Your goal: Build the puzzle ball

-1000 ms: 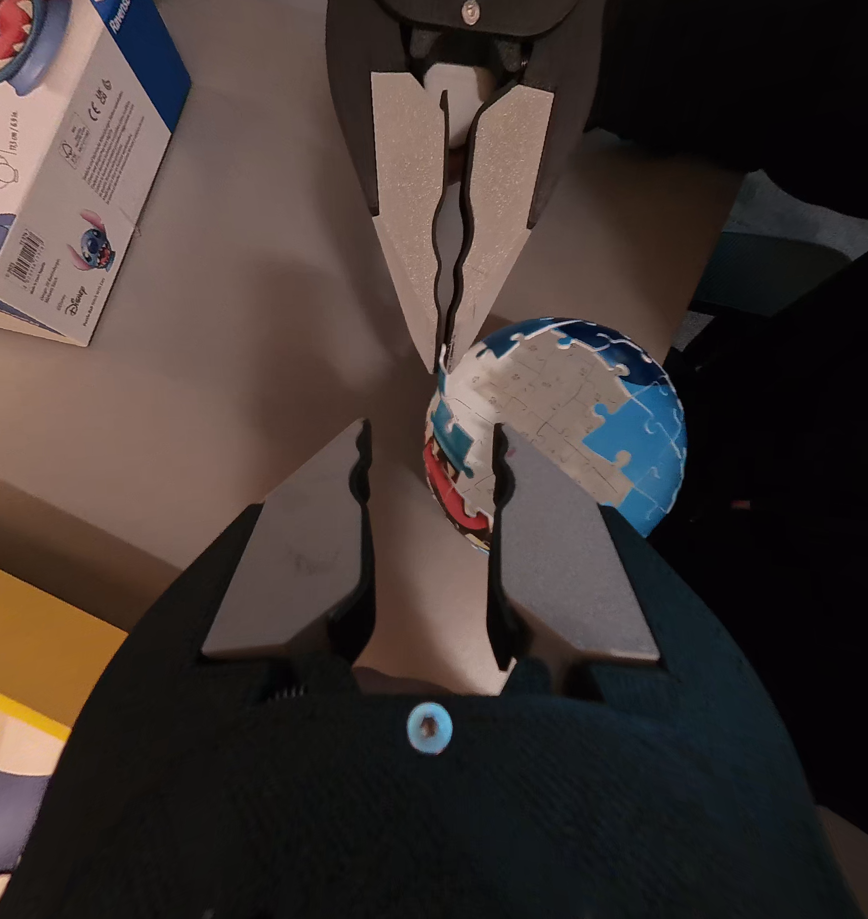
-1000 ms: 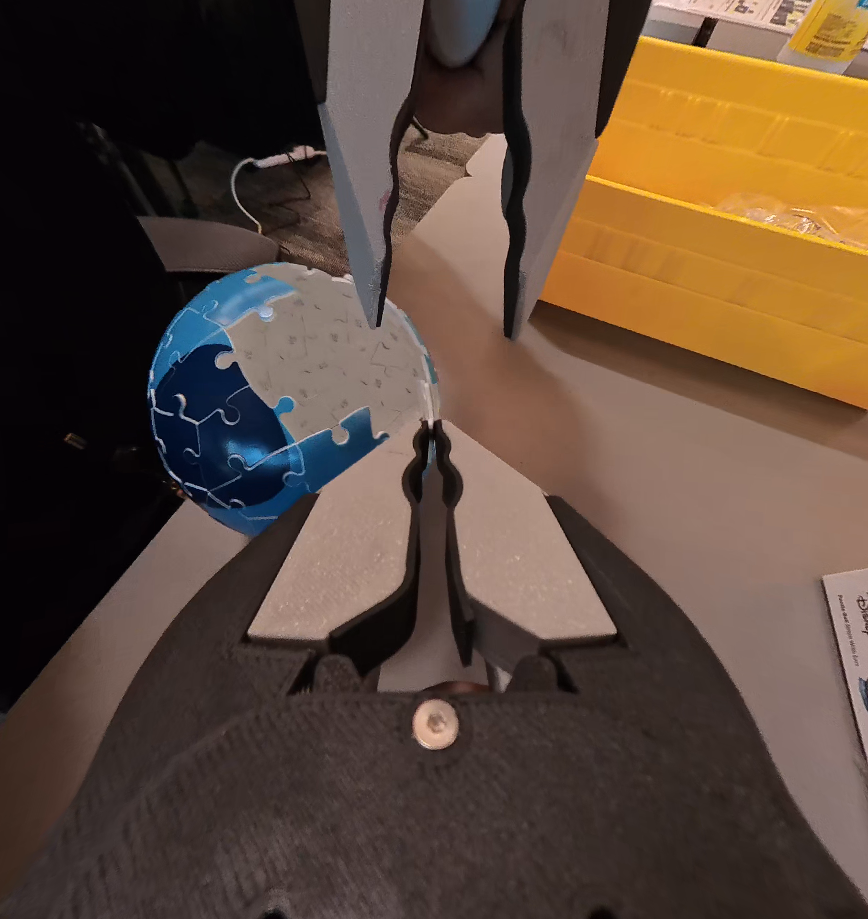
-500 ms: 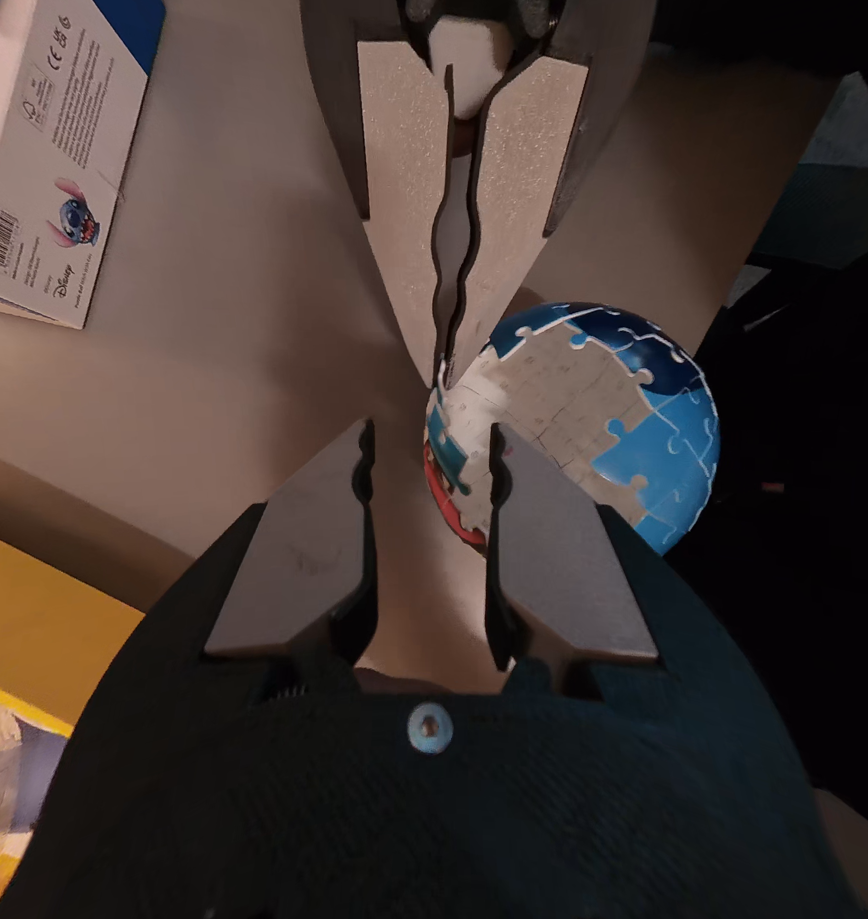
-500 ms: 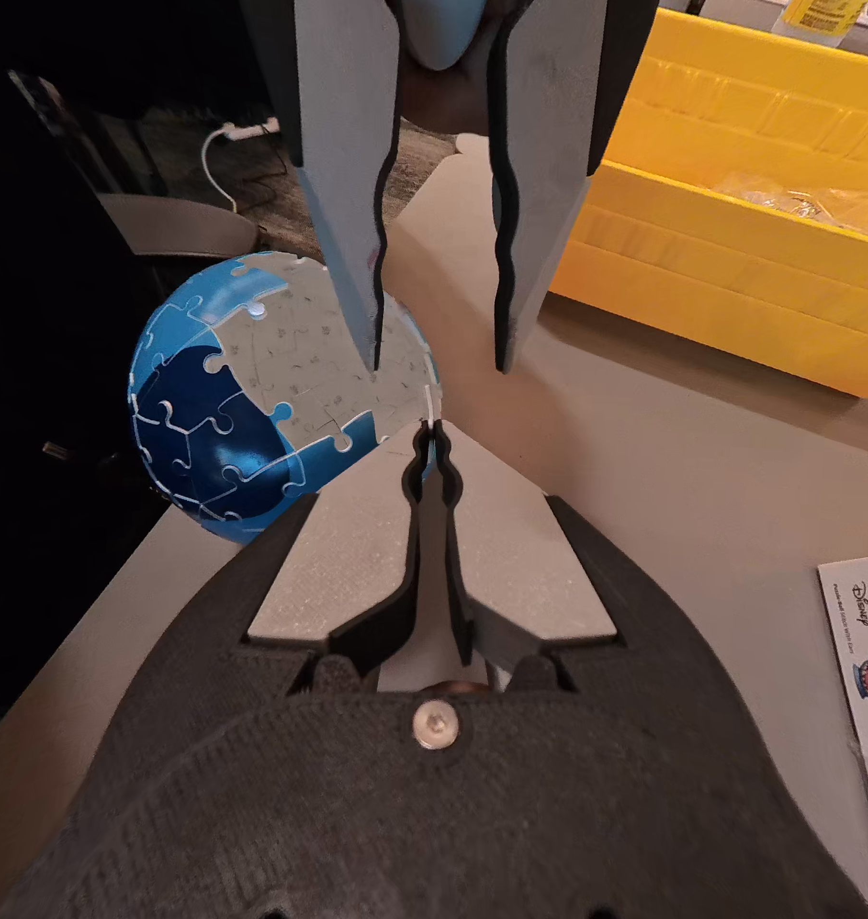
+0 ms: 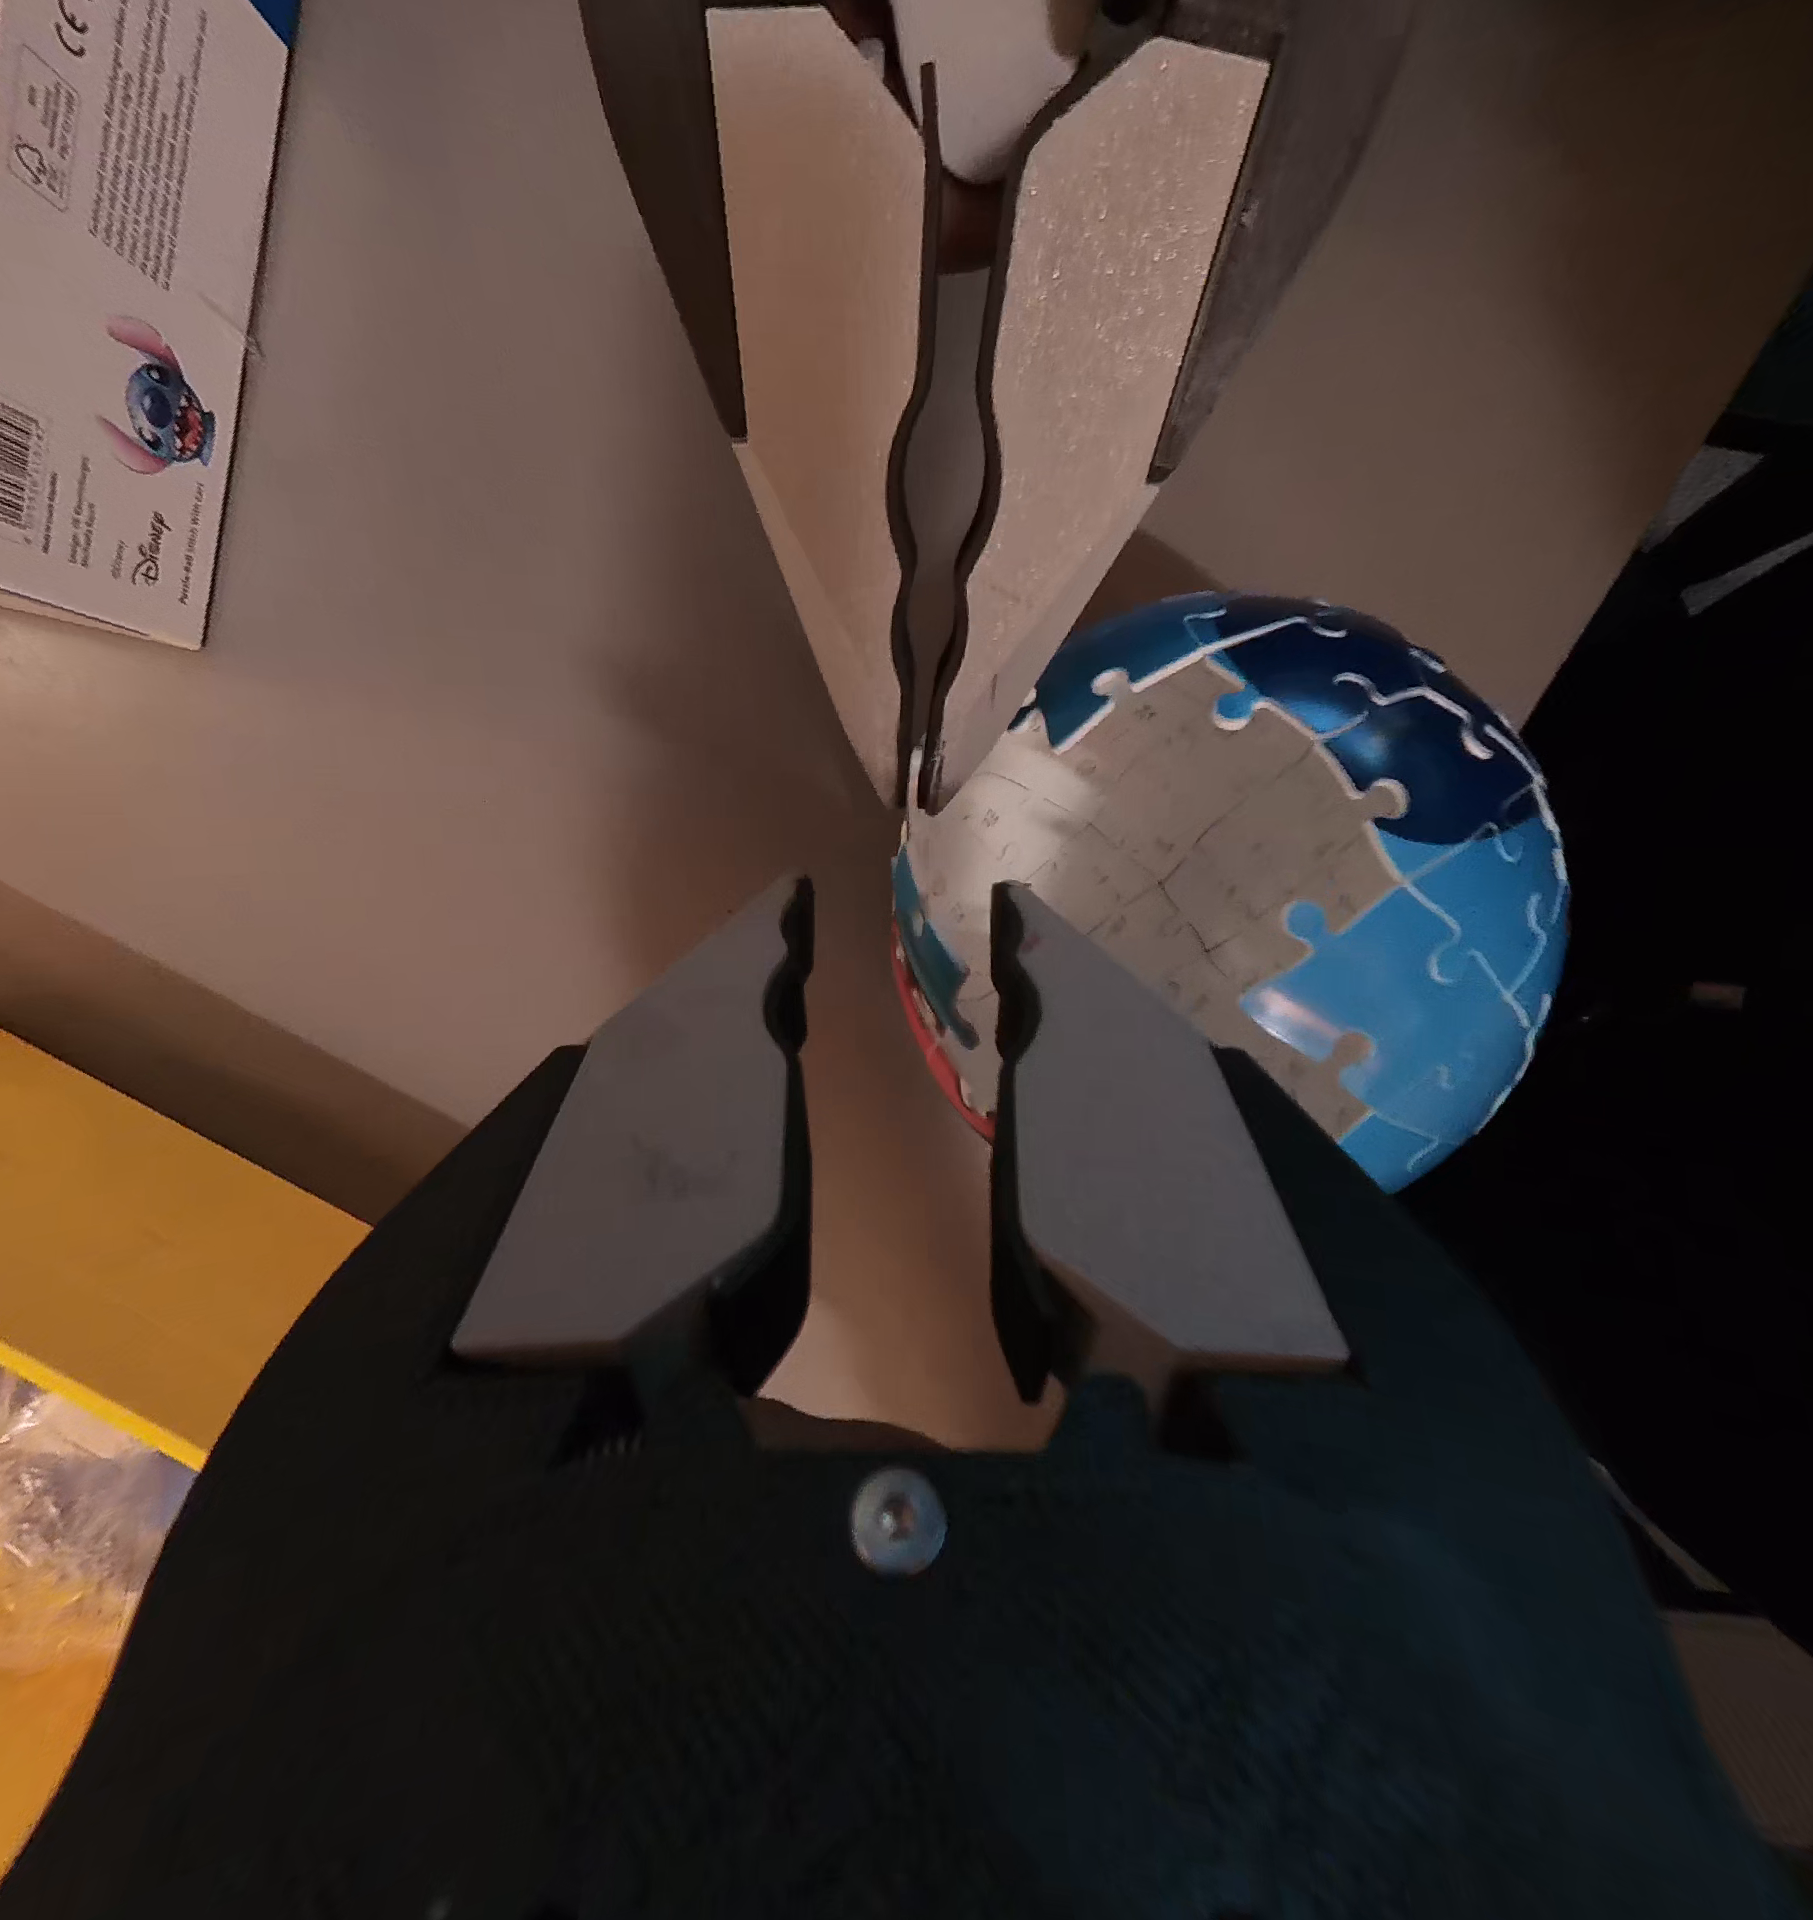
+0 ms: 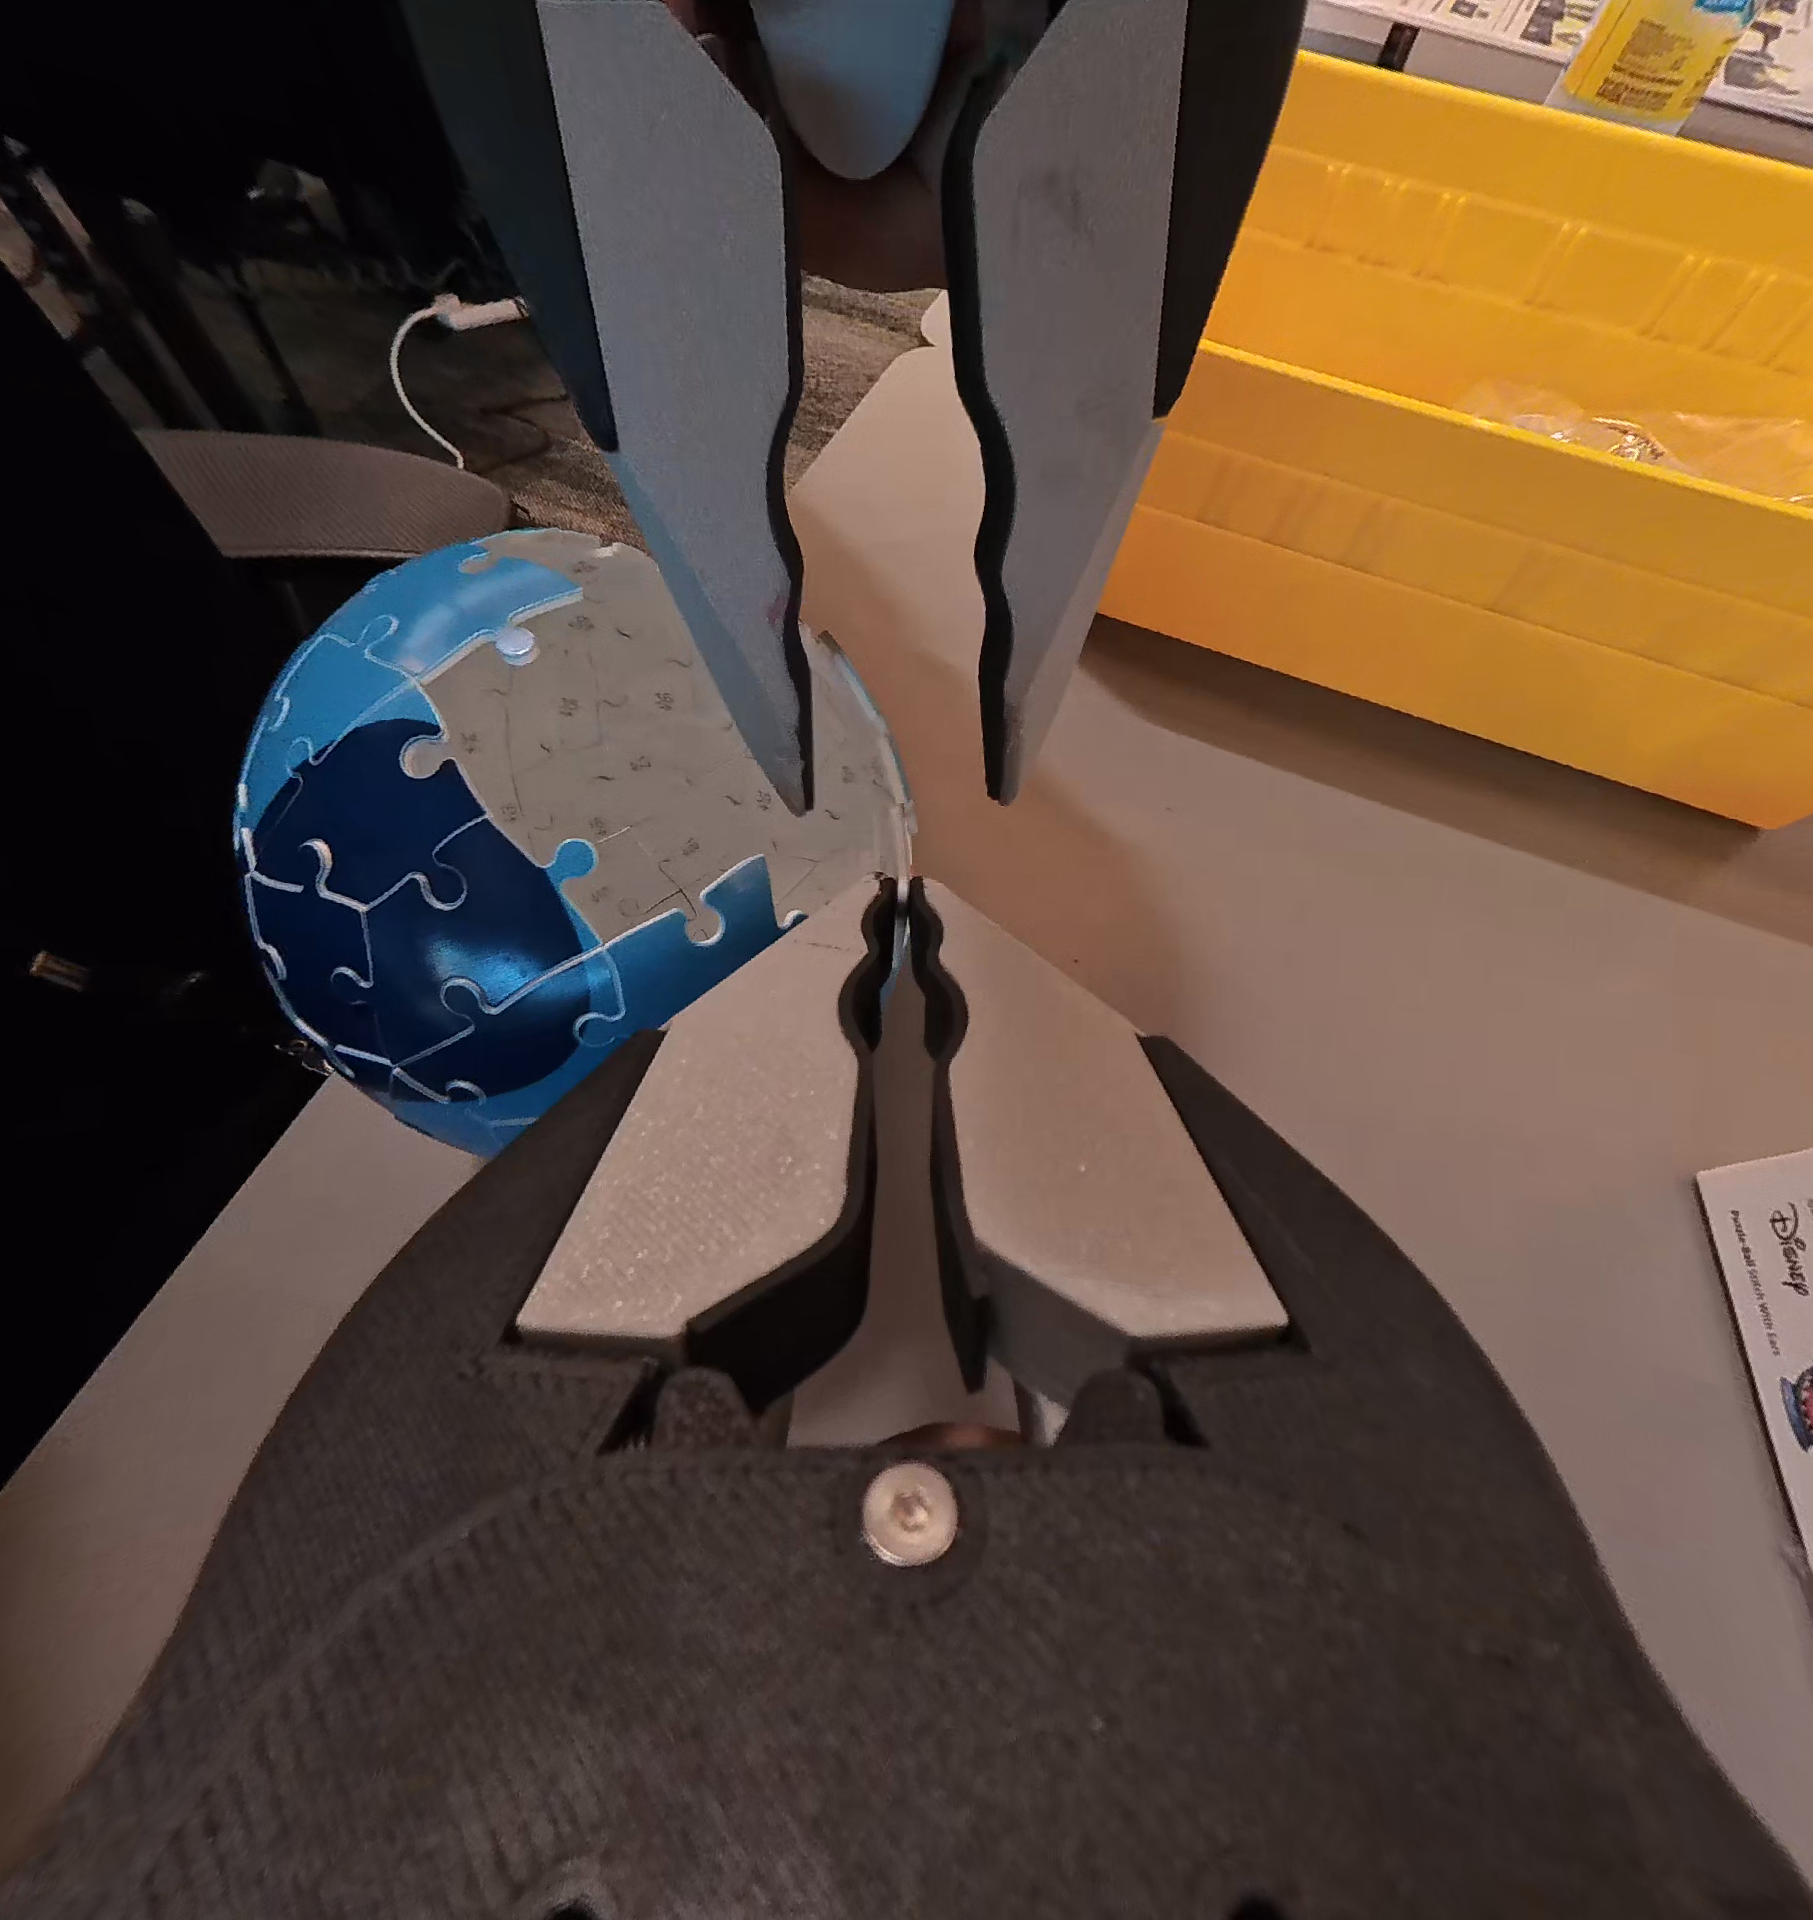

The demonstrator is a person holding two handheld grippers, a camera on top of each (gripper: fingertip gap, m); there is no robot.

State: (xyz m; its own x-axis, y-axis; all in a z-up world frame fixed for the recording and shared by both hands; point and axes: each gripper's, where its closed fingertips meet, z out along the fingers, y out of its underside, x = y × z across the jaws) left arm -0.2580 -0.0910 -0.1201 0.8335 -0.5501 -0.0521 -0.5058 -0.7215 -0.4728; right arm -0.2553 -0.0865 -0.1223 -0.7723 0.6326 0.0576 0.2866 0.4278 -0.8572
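Observation:
The puzzle ball (image 5: pixel 1297 883) is part built, with light and dark blue pieces around a grey area. My right gripper (image 6: pixel 897 894) is shut on the ball's thin rim and holds the ball (image 6: pixel 445 894) in the air over the table's edge. In the left wrist view the right gripper (image 5: pixel 923 790) comes down from the top. My left gripper (image 5: pixel 900 904) is open and empty, facing the right one tip to tip. In the right wrist view the left gripper (image 6: pixel 900 795) straddles the rim, with one finger (image 6: pixel 736 644) over the grey area. Whether it touches is unclear.
A yellow bin (image 6: pixel 1504 468) holding plastic bags stands on the beige table (image 6: pixel 1401 987), with a yellow bottle (image 6: pixel 1650 52) behind it. The puzzle box (image 5: pixel 102 312) lies at one side and a printed leaflet (image 6: pixel 1795 1351) at another. A chair seat (image 6: pixel 341 499) stands past the table edge. Less than 4 cm separates the two grippers' tips.
The two grippers have drawn closer together, and the left gripper's fingers now reach further over the ball's rim. The right gripper stays shut on the rim and the left stays open.

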